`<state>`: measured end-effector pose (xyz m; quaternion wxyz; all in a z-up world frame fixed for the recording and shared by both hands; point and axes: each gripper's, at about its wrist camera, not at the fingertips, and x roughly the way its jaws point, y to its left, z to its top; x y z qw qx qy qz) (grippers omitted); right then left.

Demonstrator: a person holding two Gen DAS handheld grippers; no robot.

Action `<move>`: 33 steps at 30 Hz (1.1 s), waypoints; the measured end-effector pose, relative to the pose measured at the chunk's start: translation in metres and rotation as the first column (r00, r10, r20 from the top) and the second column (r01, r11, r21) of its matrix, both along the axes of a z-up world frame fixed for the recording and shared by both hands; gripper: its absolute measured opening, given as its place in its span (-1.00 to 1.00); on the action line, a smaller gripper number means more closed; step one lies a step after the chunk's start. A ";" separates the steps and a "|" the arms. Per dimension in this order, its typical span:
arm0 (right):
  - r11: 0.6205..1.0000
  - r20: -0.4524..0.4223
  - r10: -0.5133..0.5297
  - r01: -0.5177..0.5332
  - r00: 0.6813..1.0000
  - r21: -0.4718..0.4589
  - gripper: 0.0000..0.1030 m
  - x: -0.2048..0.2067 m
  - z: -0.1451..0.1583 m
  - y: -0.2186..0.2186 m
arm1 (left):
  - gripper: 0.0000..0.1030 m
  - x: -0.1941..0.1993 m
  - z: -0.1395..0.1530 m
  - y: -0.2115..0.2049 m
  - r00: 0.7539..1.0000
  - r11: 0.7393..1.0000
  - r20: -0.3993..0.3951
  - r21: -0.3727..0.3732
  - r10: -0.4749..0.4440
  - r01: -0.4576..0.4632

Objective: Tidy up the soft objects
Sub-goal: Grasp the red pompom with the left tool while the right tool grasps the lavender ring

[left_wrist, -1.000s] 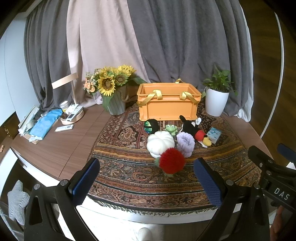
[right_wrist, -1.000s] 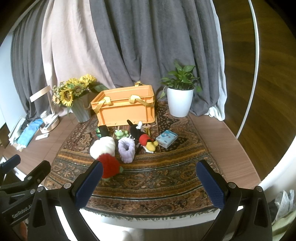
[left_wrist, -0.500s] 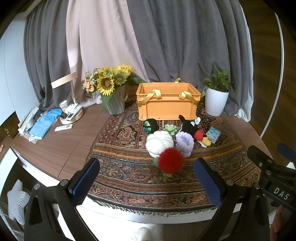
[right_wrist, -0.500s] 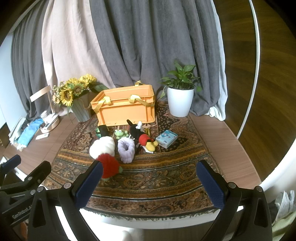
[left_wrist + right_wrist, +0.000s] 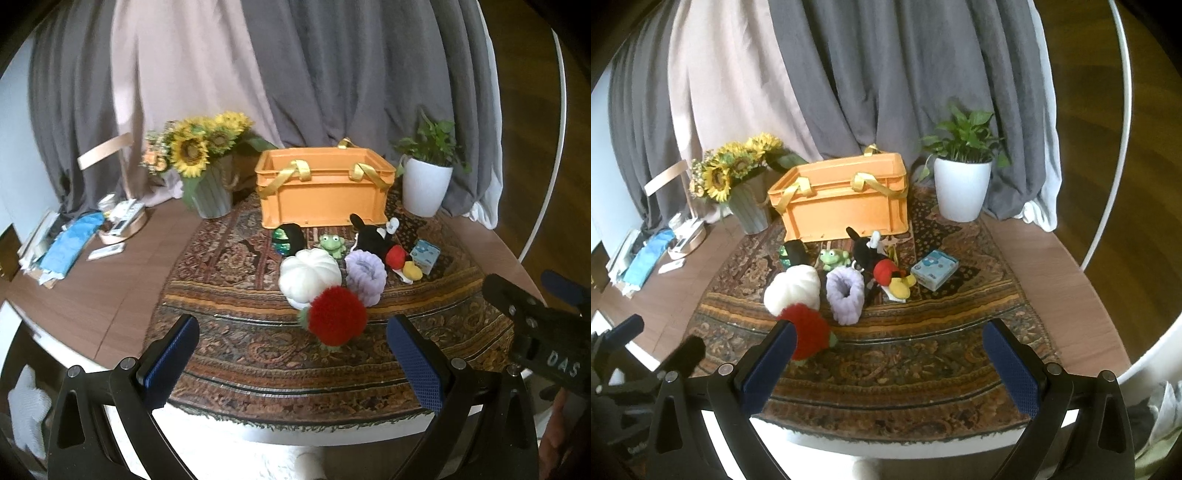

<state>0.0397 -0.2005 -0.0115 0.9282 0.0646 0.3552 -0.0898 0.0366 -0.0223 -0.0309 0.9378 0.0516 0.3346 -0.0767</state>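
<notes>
Soft toys lie on a patterned rug (image 5: 240, 343) in front of an orange crate (image 5: 321, 192) with yellow straps: a red fluffy ball (image 5: 337, 315), a white plush pumpkin (image 5: 308, 277), a lilac fuzzy ring (image 5: 365, 275), a green frog (image 5: 332, 244), a black mouse doll (image 5: 373, 236) and a dark sequin toy (image 5: 290, 238). My left gripper (image 5: 293, 360) is open and empty, just short of the red ball. My right gripper (image 5: 890, 363) is open and empty near the rug's front edge; the red ball (image 5: 809, 330) sits by its left finger.
A small blue box (image 5: 934, 268) lies right of the toys. A white potted plant (image 5: 962, 188) stands right of the crate (image 5: 842, 206), a sunflower vase (image 5: 207, 177) left. Remotes, papers and a blue cloth (image 5: 72, 247) clutter the table's left end.
Both grippers have moved a little forward toward the toys, so the scene looks slightly nearer. Nothing was taken hold of and the toys have not moved.
</notes>
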 end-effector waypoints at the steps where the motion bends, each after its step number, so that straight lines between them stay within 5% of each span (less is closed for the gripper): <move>1: 1.000 -0.011 -0.003 0.003 1.000 0.004 0.97 0.006 -0.003 -0.001 | 1.00 0.006 -0.003 0.000 1.000 1.000 -0.007 0.004 -0.009 0.009; 10: 0.999 -0.080 0.030 -0.028 0.996 0.024 0.91 0.051 -0.034 0.008 | 1.00 0.046 -0.039 0.003 0.993 0.995 -0.076 0.023 -0.092 0.094; 18: 0.987 -0.153 0.159 -0.151 0.975 0.059 0.76 0.089 -0.065 0.016 | 1.00 0.058 -0.072 -0.006 0.986 0.988 -0.073 0.042 -0.147 0.150; 33: 0.913 -0.242 0.402 -0.367 0.883 0.180 0.43 0.150 -0.131 0.009 | 0.90 0.084 -0.137 -0.048 0.995 0.998 -0.098 0.043 -0.035 0.039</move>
